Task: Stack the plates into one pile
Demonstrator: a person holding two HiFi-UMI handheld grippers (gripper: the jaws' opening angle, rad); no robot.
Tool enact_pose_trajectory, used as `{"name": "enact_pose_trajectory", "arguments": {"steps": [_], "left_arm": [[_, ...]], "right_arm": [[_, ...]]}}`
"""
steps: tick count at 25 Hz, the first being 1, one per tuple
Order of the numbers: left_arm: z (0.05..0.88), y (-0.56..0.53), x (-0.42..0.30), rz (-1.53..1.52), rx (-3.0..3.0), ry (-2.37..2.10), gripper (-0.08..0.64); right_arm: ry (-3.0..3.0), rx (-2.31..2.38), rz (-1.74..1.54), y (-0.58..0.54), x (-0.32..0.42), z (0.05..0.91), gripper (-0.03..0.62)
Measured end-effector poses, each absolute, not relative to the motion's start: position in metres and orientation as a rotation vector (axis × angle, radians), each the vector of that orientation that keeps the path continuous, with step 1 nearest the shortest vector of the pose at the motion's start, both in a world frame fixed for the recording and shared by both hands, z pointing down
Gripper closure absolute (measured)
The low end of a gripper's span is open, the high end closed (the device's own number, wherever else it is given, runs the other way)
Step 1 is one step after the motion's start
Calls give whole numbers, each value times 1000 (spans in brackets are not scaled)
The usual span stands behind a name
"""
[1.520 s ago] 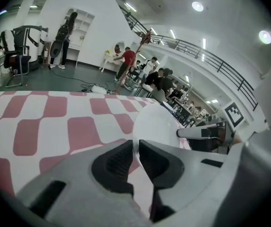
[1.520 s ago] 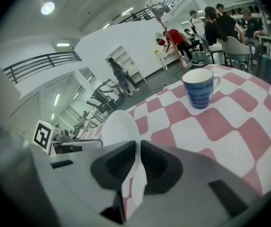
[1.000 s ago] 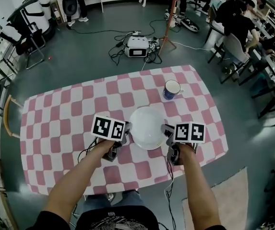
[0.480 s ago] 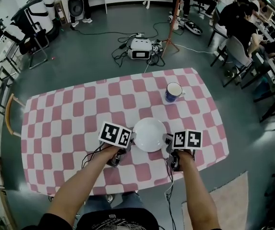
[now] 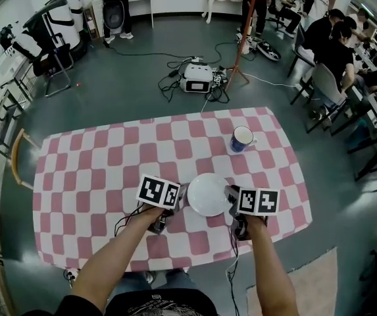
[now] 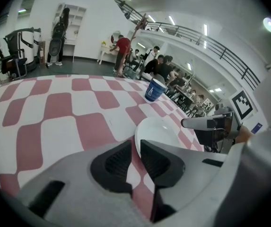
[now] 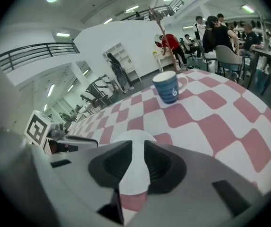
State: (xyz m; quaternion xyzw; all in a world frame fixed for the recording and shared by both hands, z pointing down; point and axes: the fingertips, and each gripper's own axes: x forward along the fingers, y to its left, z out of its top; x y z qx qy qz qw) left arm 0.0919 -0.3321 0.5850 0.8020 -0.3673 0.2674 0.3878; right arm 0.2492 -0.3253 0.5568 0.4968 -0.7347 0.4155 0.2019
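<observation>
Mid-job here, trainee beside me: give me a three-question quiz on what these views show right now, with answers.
1. True or false: the blue mug stands between the two grippers.
2. What sits between the jaws of the left gripper and of the right gripper?
3. The tablecloth is: A green striped; B pink-and-white checked; C plain blue.
Key:
1. False. The mug stands apart, beyond the white plate.
2. The white plate's rim, one side in each. Both pairs of jaws have just been opening.
3. B.
</observation>
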Motion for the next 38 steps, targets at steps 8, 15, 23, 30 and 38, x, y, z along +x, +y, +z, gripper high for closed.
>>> {"name": "enact_pose_trajectory", "arguments": {"steps": [8, 15, 23, 30, 38], "left_arm": [[505, -354, 36, 524, 2160, -1170, 506], [453, -351, -45, 512, 2212, -1369, 506], [380, -343, -112, 442, 2271, -1639, 542], [343, -329, -144, 362, 2299, -1798, 557], [339, -323, -161, 365, 2304, -1828, 557]], "right_arm": [[-2309, 1335, 855, -353, 181, 473, 543], [-2466, 1265, 631, -361, 116, 410, 569], [-2600, 1235, 404, -358, 61, 348, 581], [-2670, 1233, 275, -351, 36, 317, 588], [-2681, 1264, 272, -350, 31, 317, 588]]}}
